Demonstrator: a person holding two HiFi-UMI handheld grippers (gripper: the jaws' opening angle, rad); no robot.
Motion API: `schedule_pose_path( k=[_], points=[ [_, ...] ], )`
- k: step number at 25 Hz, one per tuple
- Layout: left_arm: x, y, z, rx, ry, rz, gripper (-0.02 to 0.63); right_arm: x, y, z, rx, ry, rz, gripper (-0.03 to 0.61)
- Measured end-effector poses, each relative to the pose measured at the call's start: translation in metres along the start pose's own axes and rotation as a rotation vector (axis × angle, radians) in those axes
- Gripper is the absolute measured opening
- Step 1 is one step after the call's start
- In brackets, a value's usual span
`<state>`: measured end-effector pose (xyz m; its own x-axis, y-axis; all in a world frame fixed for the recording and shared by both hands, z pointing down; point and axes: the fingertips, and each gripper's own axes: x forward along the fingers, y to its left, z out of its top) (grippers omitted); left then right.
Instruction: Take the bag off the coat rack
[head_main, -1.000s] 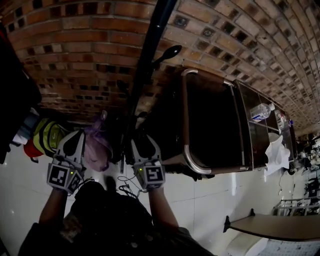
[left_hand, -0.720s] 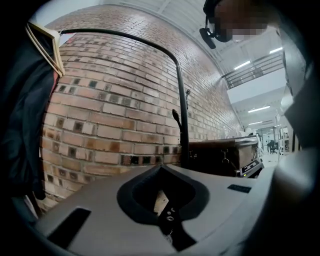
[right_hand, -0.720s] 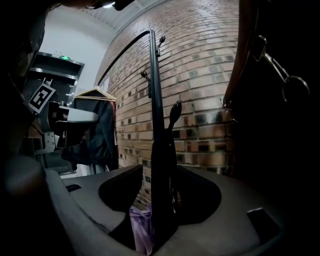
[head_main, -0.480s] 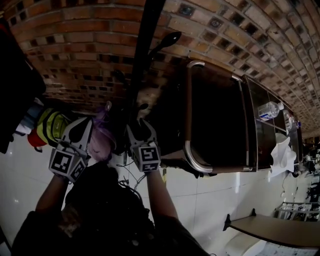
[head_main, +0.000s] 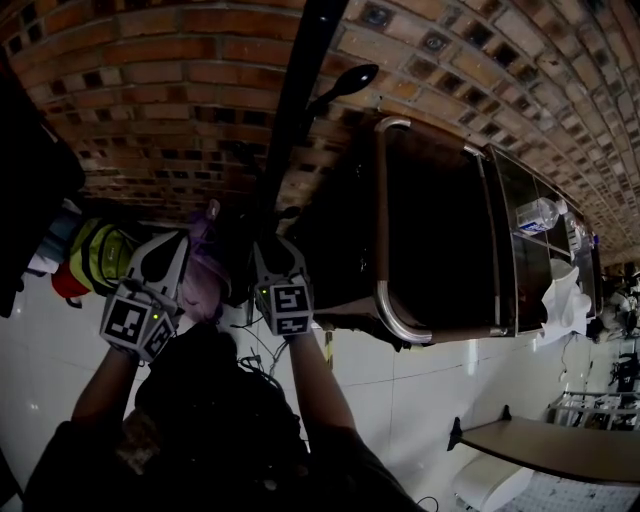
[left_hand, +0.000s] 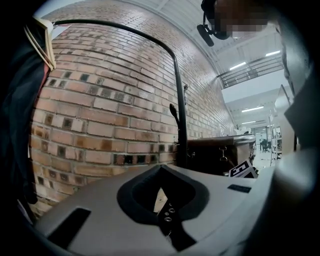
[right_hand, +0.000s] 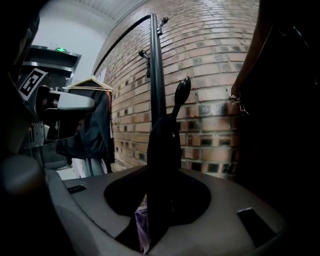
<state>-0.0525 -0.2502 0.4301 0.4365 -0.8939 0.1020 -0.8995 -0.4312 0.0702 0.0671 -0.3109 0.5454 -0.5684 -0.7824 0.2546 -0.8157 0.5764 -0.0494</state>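
The right gripper (head_main: 270, 252) and left gripper (head_main: 165, 248) sit closer to the coat rack (head_main: 290, 110) than a second ago; the right gripper's jaws are closing round the dark strap (right_hand: 162, 150) of the bag (head_main: 205, 275); the left gripper is narrow; the bag hangs just left of the coat rack, long axis vertical, strap up.

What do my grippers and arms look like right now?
Both the left gripper and right gripper have light grey shells with a dark teardrop-shaped cut-out, each carrying a cube of black-and-white square markers with green lights. Forearms are bare; the top is dark. The right gripper's jaws are closing with a dark strap-like piece between them.
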Motion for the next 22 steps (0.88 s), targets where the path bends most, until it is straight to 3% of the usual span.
schedule_pose_path(
  k=[5, 15, 22],
  points=[
    [0.005, 0.01, -0.001, 0.008, 0.009, -0.014, 0.035, -0.001, 0.002, 0.001, -0.036, 0.016, -0.028, 0.022],
    [0.015, 0.02, 0.0, -0.002, 0.019, -0.039, 0.037, -0.032, 0.028, 0.044, 0.081, -0.096, 0.068, 0.014],
    [0.025, 0.017, -0.005, -0.013, 0.034, -0.096, 0.037, -0.041, 0.026, 0.076, 0.134, -0.151, 0.086, 0.014]
  ],
)
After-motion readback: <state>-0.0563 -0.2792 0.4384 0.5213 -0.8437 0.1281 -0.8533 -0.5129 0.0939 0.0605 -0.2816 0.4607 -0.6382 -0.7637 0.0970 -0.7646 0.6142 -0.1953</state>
